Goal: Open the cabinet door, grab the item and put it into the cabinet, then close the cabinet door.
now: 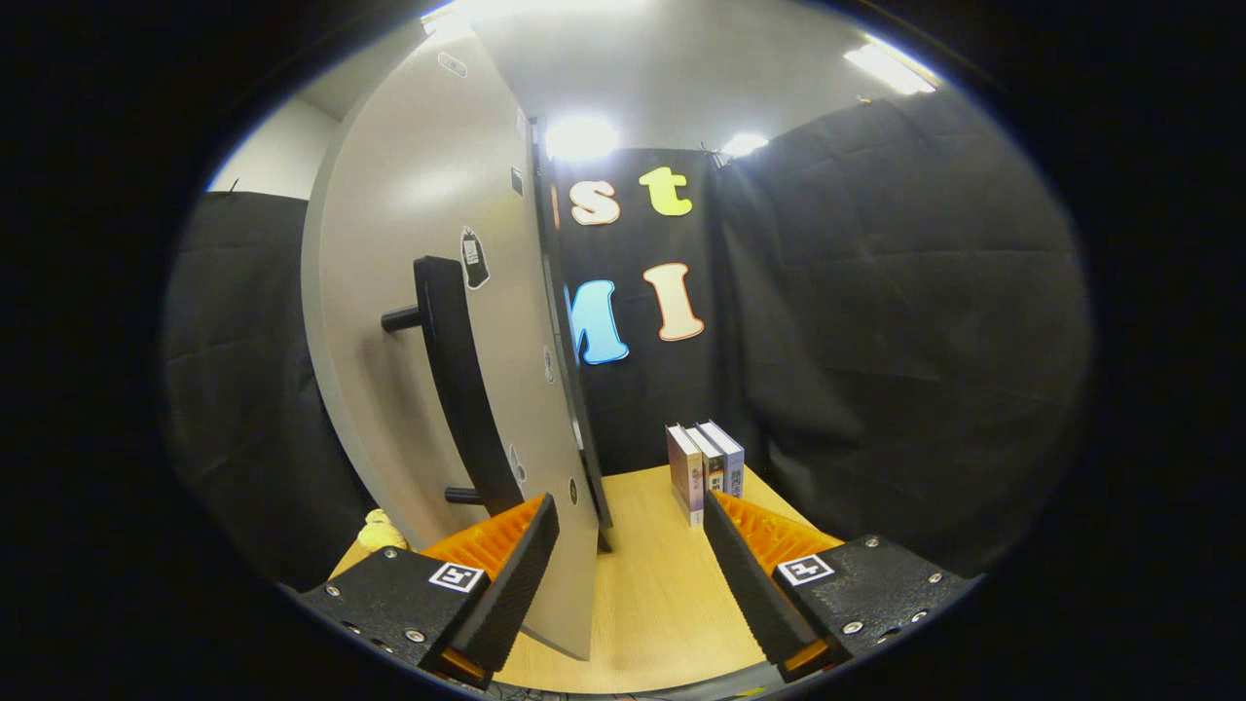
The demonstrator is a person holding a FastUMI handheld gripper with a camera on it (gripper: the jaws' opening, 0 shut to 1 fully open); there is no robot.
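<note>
With the cabinet door (428, 321) swung open and its edge between our fingers, the gripper (633, 574) is released, empty. Books (703, 469) stand upright on the table (642, 594) right of the door — ahead, nearer our right finger, long axis vertical.

A wooden table (652, 594) carries 3 upright books (703, 472) beside the cabinet (438, 321).

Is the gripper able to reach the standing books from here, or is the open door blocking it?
Probably yes. The gripper is open, and bare table lies between its fingers and the books just beyond them. The cabinet door stands to the left, its edge near the left finger, not across the path.
</note>
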